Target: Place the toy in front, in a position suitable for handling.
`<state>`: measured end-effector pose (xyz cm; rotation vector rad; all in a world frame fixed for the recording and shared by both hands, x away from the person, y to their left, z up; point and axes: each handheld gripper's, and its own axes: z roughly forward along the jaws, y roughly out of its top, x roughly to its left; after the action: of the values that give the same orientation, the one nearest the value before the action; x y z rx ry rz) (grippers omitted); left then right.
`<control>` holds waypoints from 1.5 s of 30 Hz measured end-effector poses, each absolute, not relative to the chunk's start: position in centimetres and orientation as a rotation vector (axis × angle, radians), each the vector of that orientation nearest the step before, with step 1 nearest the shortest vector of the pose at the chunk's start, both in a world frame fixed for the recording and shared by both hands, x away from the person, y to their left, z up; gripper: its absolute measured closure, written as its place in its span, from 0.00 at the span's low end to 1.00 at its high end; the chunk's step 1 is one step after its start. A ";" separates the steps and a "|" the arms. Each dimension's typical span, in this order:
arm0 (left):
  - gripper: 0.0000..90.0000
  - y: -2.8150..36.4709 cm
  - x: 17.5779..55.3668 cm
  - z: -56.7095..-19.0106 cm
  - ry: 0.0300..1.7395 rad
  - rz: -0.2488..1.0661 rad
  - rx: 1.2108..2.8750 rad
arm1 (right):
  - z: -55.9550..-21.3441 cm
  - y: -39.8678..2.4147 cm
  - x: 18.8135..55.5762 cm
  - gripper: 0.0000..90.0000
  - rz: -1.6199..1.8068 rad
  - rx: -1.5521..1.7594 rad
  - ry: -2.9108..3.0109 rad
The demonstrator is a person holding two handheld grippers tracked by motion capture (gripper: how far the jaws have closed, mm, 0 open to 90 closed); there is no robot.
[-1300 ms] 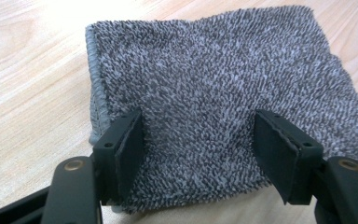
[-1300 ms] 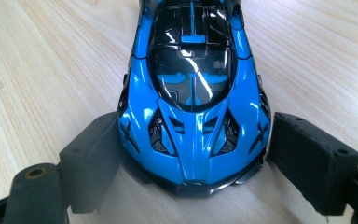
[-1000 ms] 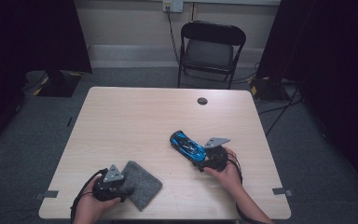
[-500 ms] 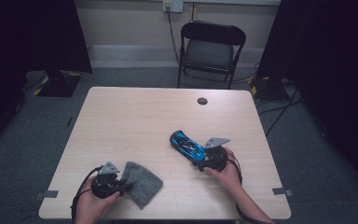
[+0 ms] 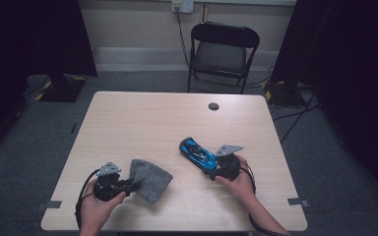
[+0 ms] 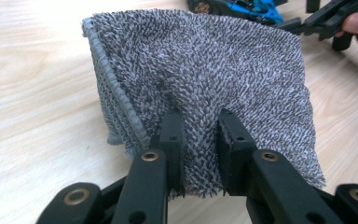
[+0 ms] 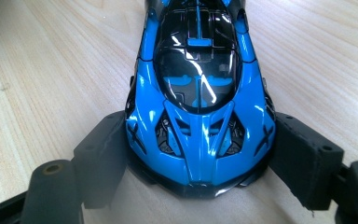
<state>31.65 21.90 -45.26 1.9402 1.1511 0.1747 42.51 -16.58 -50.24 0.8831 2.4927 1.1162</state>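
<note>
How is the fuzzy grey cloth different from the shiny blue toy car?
The grey cloth is soft, fuzzy and folded; the blue toy car is hard, glossy and keeps its shape. The left gripper pinches a bunched bit of cloth with jaws nearly together; the right gripper grips the car with jaws wide. Both rest on the wooden table.

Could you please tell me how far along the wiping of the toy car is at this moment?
Done: the right gripper clamps the blue toy car at one end, on the table. In hand: the left gripper, its jaws just closed, pinches the grey cloth. Left: the cloth lies apart from the car, so wiping has not begun.
</note>
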 end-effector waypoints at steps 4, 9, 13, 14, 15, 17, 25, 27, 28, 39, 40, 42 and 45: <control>0.83 20.9 32.6 -45.0 1.160 0.168 1.928 | -50.2 -16.6 42.5 0.26 1.116 0.882 2.492; 0.83 19.0 34.4 -44.3 1.130 0.179 1.933 | -50.2 -16.6 42.5 0.26 1.116 0.880 2.492; 0.83 17.8 35.2 -43.8 1.092 0.188 1.963 | -50.2 -16.6 42.5 0.26 1.116 0.880 2.491; 0.83 17.4 35.6 -43.7 1.088 0.188 1.966 | -50.2 -16.6 42.5 0.26 1.115 0.881 2.492; 0.83 17.1 35.9 -43.7 1.081 0.187 1.968 | -50.2 -16.6 42.5 0.26 1.115 0.880 2.492; 0.83 16.0 36.7 -43.6 1.074 0.171 1.958 | -50.2 -16.6 42.5 0.26 1.114 0.882 2.492; 0.83 13.2 38.3 -43.5 1.051 0.160 1.948 | -50.2 -16.6 42.5 0.26 1.115 0.884 2.493; 0.83 12.6 38.8 -43.6 1.057 0.141 1.945 | -50.2 -16.6 42.5 0.26 1.116 0.884 2.492; 0.83 12.3 39.1 -43.7 1.055 0.138 1.949 | -50.2 -16.6 42.5 0.26 1.115 0.885 2.492; 0.83 10.4 40.9 -43.9 1.057 0.147 1.995 | -50.2 -16.6 42.5 0.26 1.114 0.882 2.492; 0.83 9.8 41.1 -43.9 1.051 0.145 2.005 | -50.2 -16.6 42.5 0.26 1.114 0.880 2.492; 0.83 9.2 41.4 -43.9 1.041 0.152 2.028 | -50.2 -16.6 42.5 0.26 1.115 0.880 2.492; 0.83 8.3 41.7 -44.1 1.031 0.170 2.069 | -50.2 -16.6 42.5 0.26 1.115 0.880 2.492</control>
<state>41.68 8.32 -44.07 2.0691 1.0311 0.1704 42.50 -16.58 -50.24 0.8799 2.4924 1.1151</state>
